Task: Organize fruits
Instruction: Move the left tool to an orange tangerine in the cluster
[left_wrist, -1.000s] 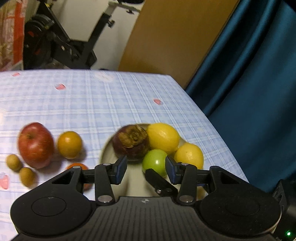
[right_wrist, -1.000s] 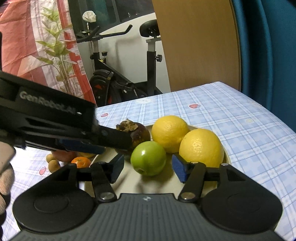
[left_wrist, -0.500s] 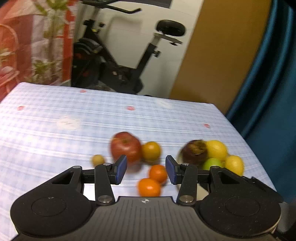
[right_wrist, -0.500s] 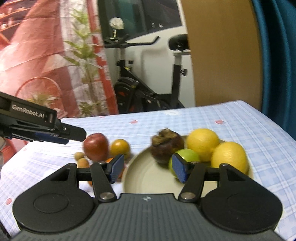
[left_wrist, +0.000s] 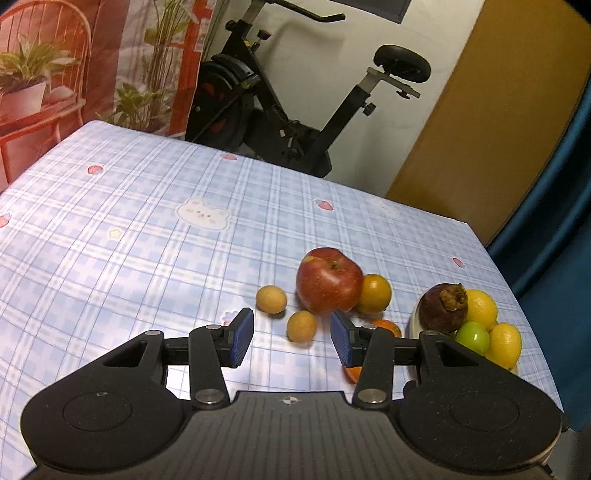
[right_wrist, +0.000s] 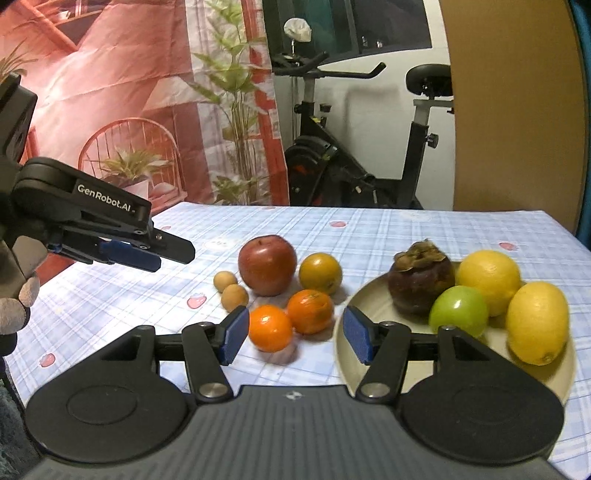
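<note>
Nearest, the right gripper (right_wrist: 291, 334) hangs released and empty; the glossy round orange tangerine (right_wrist: 270, 328) on the checked tablecloth (right_wrist: 388, 236) sits just ahead, inside its left jaw. Farther left, the left gripper (right_wrist: 162, 254), also released, hovers beyond reach.

We swing our left gripper (left_wrist: 291, 338) away from the plate (right_wrist: 373, 295); where it faced the mangosteen (left_wrist: 443, 306) and green fruit (left_wrist: 472, 336), empty-jawed, it now faces the loose fruit, a small brown one (left_wrist: 302, 325) ahead of its jaws. Our right gripper (right_wrist: 291, 336) also turns off the plate toward two tangerines (right_wrist: 271, 327), and the left gripper no longer crosses in front of the plate.
</note>
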